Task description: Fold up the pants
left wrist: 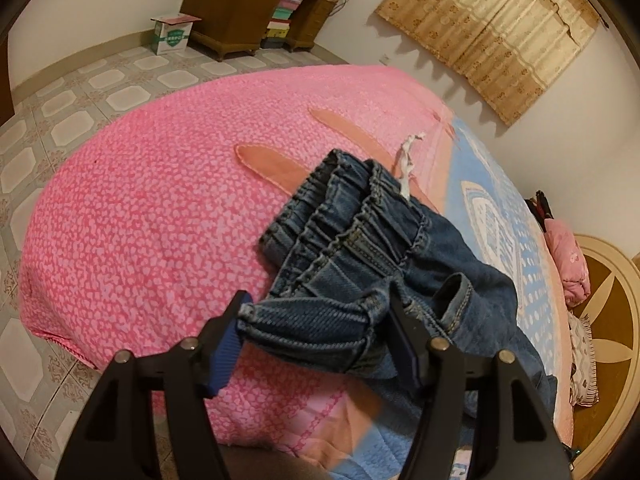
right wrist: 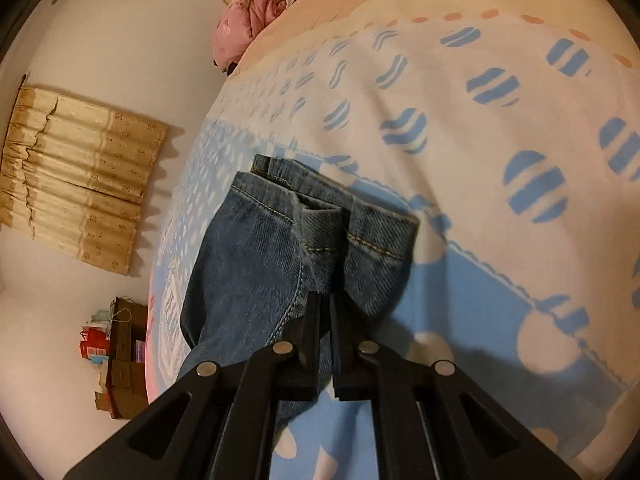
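Pants (left wrist: 360, 248) of dark blue denim lie bunched on a bed, seen in the centre and lower right of the left wrist view, their gathered elastic waistband toward the middle of the frame with a white drawstring (left wrist: 406, 164) trailing up from it. They rest where the pink spotted blanket (left wrist: 152, 208) meets a blue and white patterned blanket (left wrist: 500, 232).

At the bottom of that view the left gripper (left wrist: 316, 316) stands with its jaws partly open, a folded hem of the denim lying between the two blue-padded fingers (left wrist: 222, 356); whether the pads press on the cloth cannot be told.

In the right wrist view the pants fill the centre and lower left, the leg hems with yellow stitching near mid-frame. The right gripper (right wrist: 325, 304) at bottom centre has its jaws closed tight, pinching a ridge of denim between the legs.

A beige curtain (left wrist: 492, 32) hangs on the wall at upper right of the left view, and a wooden desk (left wrist: 240, 4) stands at top centre on the tiled floor (left wrist: 60, 112).
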Available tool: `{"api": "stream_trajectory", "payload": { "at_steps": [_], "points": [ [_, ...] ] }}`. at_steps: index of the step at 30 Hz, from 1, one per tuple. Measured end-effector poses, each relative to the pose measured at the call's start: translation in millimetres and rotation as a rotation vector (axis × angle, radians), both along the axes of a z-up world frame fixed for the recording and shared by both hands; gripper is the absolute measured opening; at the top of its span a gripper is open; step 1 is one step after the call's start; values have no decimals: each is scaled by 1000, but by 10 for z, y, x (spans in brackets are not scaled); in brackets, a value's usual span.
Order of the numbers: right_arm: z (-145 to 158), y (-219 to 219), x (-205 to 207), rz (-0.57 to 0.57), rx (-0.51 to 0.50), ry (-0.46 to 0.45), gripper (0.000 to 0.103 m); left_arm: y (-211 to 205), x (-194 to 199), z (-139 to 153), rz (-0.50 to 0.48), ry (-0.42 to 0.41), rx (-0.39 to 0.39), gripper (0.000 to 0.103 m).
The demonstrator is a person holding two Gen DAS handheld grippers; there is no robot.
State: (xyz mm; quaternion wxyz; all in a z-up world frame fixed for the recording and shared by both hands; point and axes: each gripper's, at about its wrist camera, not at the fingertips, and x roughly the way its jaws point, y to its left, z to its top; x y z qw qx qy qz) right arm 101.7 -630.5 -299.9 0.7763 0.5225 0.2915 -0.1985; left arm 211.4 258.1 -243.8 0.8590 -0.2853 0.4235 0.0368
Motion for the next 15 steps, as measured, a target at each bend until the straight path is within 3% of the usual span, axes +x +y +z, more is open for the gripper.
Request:
{"api": "stream_trajectory", "payload": {
  "at_steps": [3,4,6,9,15],
  "points": [
    [335,92,22,-2,-181,132,8,-6,9,-7,-4,1,4,68],
    [543,143,72,8,-283,143,8,4,8,-16,-2,2,-2,69],
    [798,194,135,36,-380,131,8,11,3,-30,3,2,-8,70],
    [979,205,489,133,-359,88,19,-2,1,-41,11,0,-9,70],
    [806,715,1421,453,-320,126,19,-17,-22,-50,15,2,1,71]
  ]
}}
